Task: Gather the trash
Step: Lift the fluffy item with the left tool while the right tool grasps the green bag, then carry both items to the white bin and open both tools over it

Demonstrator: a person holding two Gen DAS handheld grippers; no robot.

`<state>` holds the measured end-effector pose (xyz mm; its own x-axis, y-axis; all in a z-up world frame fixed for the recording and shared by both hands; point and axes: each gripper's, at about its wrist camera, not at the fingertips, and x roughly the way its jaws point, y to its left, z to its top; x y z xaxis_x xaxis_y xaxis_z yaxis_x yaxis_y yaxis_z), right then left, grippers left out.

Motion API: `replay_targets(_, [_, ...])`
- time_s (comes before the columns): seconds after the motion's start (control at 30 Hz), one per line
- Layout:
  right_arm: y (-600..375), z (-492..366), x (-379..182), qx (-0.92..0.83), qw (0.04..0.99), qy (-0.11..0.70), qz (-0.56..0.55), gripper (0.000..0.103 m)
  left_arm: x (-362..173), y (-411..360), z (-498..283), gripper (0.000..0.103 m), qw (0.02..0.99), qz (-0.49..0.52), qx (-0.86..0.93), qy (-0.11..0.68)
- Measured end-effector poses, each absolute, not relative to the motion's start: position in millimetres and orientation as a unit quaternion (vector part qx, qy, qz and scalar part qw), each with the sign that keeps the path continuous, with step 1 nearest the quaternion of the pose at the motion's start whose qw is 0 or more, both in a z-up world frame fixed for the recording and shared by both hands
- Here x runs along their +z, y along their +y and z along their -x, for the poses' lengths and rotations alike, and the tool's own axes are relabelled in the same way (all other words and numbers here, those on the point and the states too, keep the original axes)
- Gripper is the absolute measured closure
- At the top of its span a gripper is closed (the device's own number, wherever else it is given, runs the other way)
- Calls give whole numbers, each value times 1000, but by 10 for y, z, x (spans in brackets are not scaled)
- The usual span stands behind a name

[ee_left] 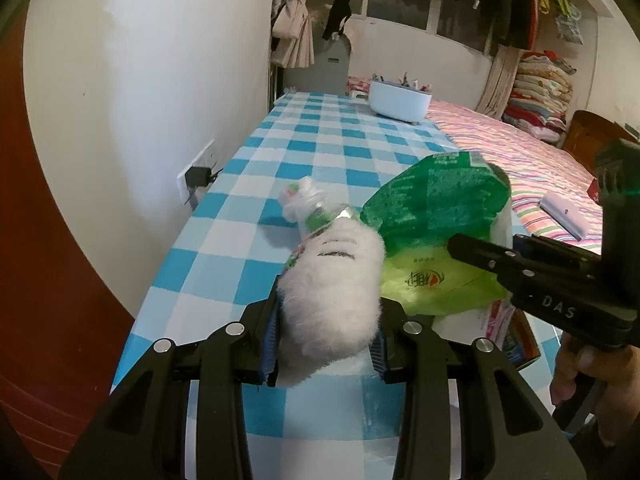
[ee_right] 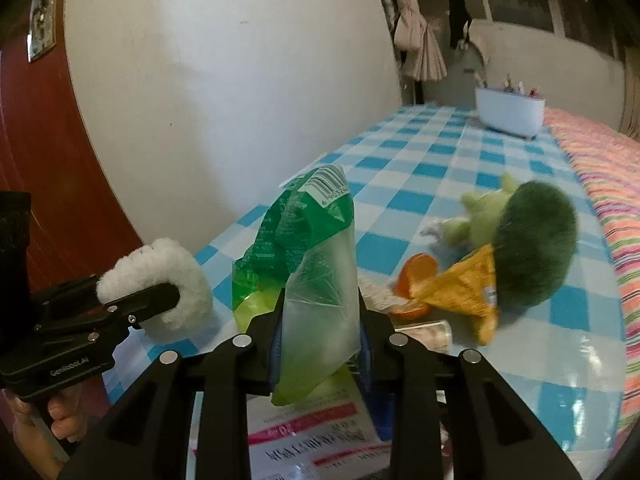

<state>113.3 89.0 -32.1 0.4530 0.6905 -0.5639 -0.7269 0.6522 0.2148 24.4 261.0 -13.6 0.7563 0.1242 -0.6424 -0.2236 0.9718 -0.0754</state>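
Observation:
My left gripper (ee_left: 328,320) is shut on a white fluffy wad (ee_left: 332,280), held a little above the blue checked tablecloth (ee_left: 320,148). A crumpled green-and-white wrapper (ee_left: 308,204) shows just beyond the wad; I cannot tell whether it is held too. My right gripper (ee_right: 320,332) is shut on a green plastic bag (ee_right: 304,232) that stands up between its pads, barcode at the top. In the left wrist view that bag (ee_left: 432,200) sits right of the wad, with the right gripper (ee_left: 472,252) reaching in from the right. The right wrist view shows the left gripper (ee_right: 152,300) with the wad (ee_right: 176,280) at the left.
Right of the bag lie a green plush toy (ee_right: 532,248), a yellow wrapper (ee_right: 464,292), an orange piece (ee_right: 416,276) and a small clear jar (ee_right: 432,334). A printed paper (ee_right: 312,432) lies under my right gripper. A white tub (ee_left: 400,100) stands at the far end. A striped bedcover (ee_left: 520,160) borders the right.

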Motion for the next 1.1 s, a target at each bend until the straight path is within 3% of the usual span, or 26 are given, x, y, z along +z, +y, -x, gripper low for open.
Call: replay_targets(1.1, [-958,-796,159,277,932,234,-8,76,156,1026,-477,67,948,7,-37,318])
